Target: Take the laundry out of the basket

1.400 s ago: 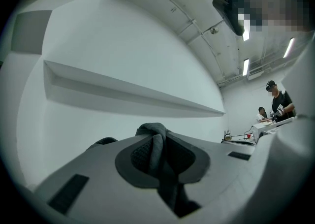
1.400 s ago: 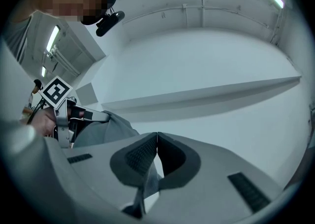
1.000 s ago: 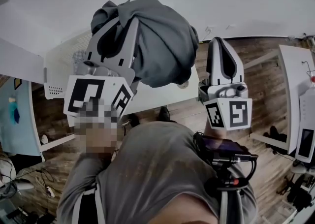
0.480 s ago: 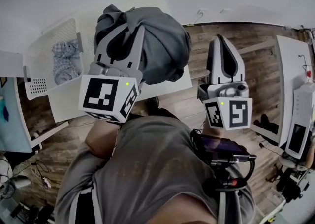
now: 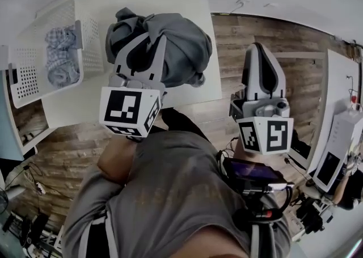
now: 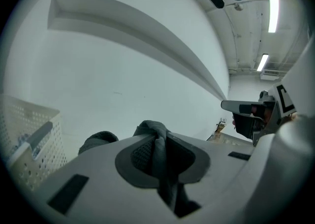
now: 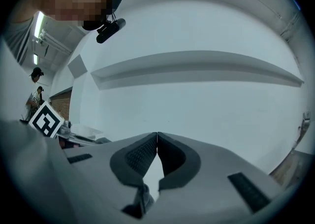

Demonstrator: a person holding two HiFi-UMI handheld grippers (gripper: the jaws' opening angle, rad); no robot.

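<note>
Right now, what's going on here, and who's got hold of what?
A person is working with a gripper in each hand. The left gripper is shut on a bunched grey garment, which the head view shows held up over the white table, beside the white laundry basket. A checked cloth lies in the basket, so the job is not finished. The right gripper is shut with nothing between its tips, off to the side over the wooden floor.

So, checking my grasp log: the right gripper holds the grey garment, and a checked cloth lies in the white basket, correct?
No: the left gripper is clamped on the grey garment, as the left gripper view shows; the right gripper is shut and empty. The checked cloth does lie in the white basket.
</note>
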